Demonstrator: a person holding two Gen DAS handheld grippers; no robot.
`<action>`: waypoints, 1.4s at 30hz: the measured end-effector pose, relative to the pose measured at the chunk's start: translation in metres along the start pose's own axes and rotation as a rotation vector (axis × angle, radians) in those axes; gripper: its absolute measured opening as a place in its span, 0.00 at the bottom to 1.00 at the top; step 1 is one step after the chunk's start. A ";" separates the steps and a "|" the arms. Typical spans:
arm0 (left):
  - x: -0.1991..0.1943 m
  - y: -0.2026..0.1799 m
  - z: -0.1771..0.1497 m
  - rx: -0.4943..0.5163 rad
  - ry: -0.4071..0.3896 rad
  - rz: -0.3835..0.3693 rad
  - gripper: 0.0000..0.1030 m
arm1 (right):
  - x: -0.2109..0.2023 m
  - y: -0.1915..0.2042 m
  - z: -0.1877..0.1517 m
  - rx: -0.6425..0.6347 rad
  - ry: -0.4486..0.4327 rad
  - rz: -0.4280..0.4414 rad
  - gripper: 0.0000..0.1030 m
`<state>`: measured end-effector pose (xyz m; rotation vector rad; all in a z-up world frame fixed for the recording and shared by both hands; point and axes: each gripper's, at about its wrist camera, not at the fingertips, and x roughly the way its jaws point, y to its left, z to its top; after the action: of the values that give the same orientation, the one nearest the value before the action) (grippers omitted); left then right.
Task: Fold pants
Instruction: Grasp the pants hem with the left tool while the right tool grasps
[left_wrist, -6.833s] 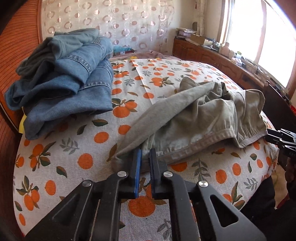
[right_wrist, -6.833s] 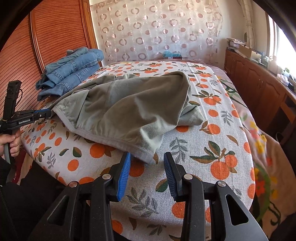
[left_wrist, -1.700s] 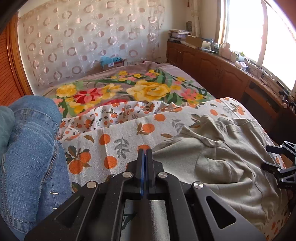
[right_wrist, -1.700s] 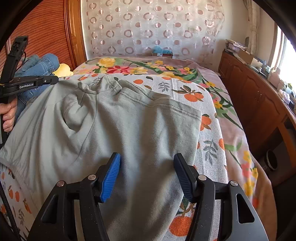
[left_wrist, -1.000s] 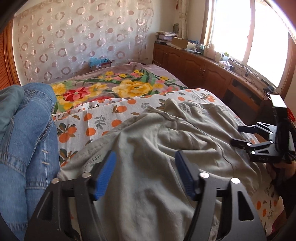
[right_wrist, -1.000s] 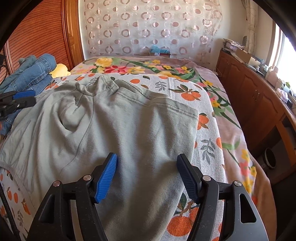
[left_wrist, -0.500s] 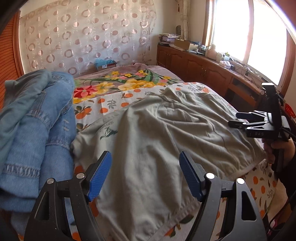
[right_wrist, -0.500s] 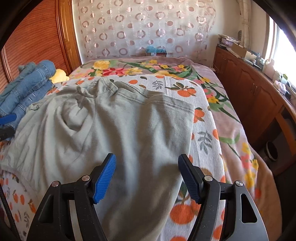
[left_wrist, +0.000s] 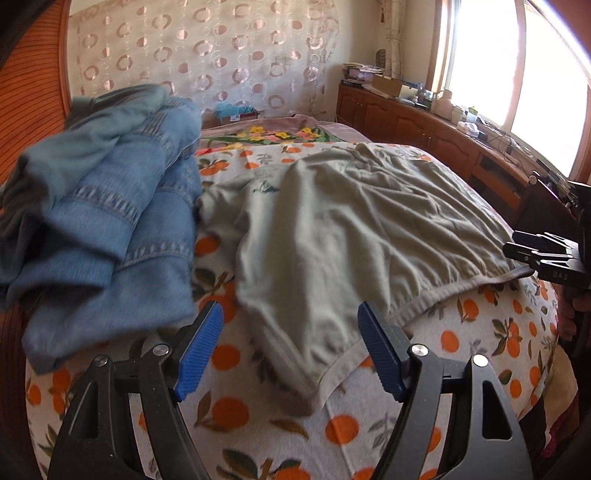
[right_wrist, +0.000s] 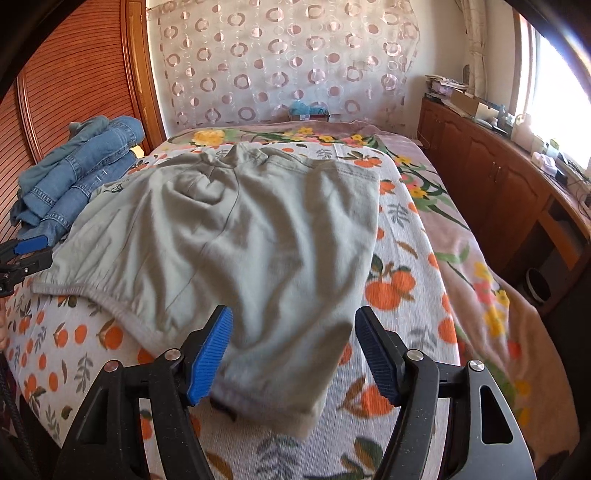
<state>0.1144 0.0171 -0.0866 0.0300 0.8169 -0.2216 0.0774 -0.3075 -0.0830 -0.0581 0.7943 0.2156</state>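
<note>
Grey-green pants (left_wrist: 347, 229) lie spread on the orange-print bed cover (left_wrist: 280, 432), folded over once, waistband toward me. They also show in the right wrist view (right_wrist: 236, 240). My left gripper (left_wrist: 290, 352) is open and empty, just above the near left corner of the waistband. My right gripper (right_wrist: 293, 354) is open and empty over the near right corner of the pants. Each gripper shows at the edge of the other's view: the right gripper (left_wrist: 532, 254) and the left gripper (right_wrist: 26, 254).
A pile of folded blue jeans (left_wrist: 103, 221) lies on the bed left of the pants, touching their edge; it also shows in the right wrist view (right_wrist: 77, 170). Wooden cabinets (right_wrist: 495, 184) run along the right wall under the window. A floral blanket (right_wrist: 476, 266) covers the bed's right side.
Both grippers let go of the pants after laying them flat and have drawn back toward the near edge of the bed. The left one, shut on cloth 1.7 s ago, is now open.
</note>
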 end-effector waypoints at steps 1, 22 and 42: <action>-0.001 0.003 -0.004 -0.007 0.004 0.008 0.74 | -0.002 -0.002 -0.002 0.006 -0.002 0.002 0.64; 0.000 -0.005 -0.030 -0.035 0.034 -0.030 0.26 | -0.021 -0.005 -0.026 0.068 0.000 0.067 0.18; -0.051 -0.017 -0.063 -0.070 0.052 -0.183 0.07 | -0.083 -0.029 -0.060 0.086 -0.032 0.094 0.09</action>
<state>0.0311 0.0172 -0.0917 -0.1052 0.8793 -0.3658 -0.0150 -0.3578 -0.0665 0.0639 0.7745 0.2709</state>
